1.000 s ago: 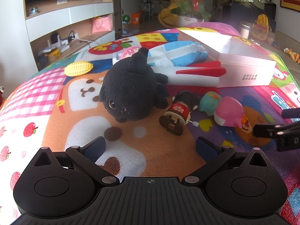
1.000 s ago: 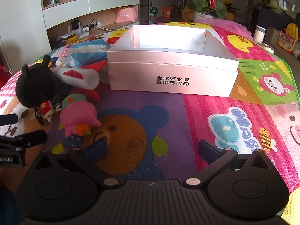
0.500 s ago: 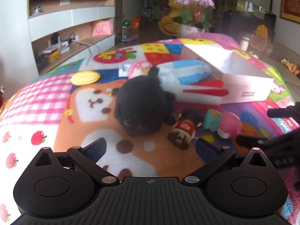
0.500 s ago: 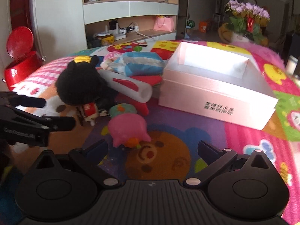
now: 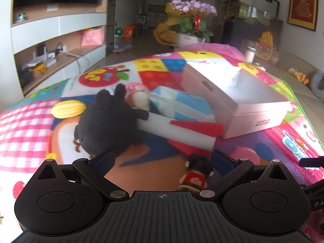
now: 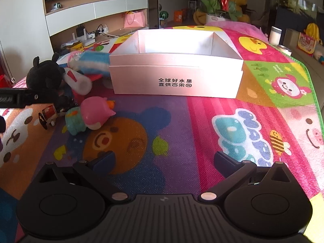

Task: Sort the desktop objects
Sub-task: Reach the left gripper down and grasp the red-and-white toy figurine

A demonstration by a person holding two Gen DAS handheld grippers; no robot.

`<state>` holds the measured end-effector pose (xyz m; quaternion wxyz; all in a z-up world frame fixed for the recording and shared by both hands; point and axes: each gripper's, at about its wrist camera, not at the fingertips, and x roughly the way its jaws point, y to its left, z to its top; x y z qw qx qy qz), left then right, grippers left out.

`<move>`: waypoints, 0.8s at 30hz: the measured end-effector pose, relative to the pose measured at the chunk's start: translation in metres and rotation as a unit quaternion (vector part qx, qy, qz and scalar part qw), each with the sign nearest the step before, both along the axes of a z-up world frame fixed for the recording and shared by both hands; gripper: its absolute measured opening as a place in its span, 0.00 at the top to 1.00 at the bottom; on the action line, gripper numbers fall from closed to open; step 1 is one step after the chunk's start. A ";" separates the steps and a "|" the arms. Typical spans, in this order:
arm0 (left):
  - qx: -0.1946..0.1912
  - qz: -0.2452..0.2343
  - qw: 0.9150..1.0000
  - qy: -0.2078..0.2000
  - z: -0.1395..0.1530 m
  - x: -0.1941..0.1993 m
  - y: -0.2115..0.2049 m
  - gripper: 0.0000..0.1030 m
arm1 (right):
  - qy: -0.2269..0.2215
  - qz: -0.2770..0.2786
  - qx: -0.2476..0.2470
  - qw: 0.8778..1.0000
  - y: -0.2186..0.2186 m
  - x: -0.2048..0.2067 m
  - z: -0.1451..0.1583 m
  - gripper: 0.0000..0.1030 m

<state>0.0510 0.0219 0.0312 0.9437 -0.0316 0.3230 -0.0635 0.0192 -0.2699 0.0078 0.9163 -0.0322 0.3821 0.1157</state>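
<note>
Hovering left tool (image 5: 162, 160) spread wide, small doll (image 5: 197, 172) between fingers

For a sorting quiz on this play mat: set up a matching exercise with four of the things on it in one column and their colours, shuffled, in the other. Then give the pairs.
Things:
1. plush cat
2. open box
3. corn toy
4. round-headed toy, lying nearest the right gripper

Colours:
A. yellow
B. pink head, teal body
C. black
D. white

Pairs: 1-C, 2-D, 3-A, 4-B
</note>
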 end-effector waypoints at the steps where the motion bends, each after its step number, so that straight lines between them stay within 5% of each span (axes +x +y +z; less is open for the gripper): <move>1: -0.012 -0.008 1.000 0.000 0.002 -0.004 0.003 0.00 | 0.001 -0.003 0.000 1.000 0.001 0.000 0.000 0.00; 5: 0.015 -0.030 0.999 -0.004 -0.002 -0.025 -0.015 0.01 | 0.000 -0.006 0.000 1.000 0.002 -0.002 -0.002 0.00; 8: 0.062 -0.045 0.997 0.009 -0.013 -0.030 -0.031 0.26 | -0.001 -0.006 -0.003 1.000 0.003 -0.003 -0.002 0.00; 15: 0.167 0.038 0.985 -0.005 -0.017 -0.027 -0.009 0.19 | -0.006 -0.006 -0.002 1.000 0.002 -0.003 -0.002 0.00; 17: 0.143 0.046 0.989 0.004 -0.015 -0.026 0.007 0.17 | -0.007 -0.006 -0.002 1.000 0.003 -0.003 -0.002 0.00; 21: 0.040 -0.020 0.999 0.015 -0.009 -0.028 0.015 0.11 | -0.008 -0.007 -0.001 1.000 0.003 -0.003 -0.001 0.00; 24: 0.061 -0.048 0.997 0.005 -0.013 -0.019 -0.001 0.11 | -0.008 -0.007 -0.001 1.000 0.002 -0.003 -0.001 0.00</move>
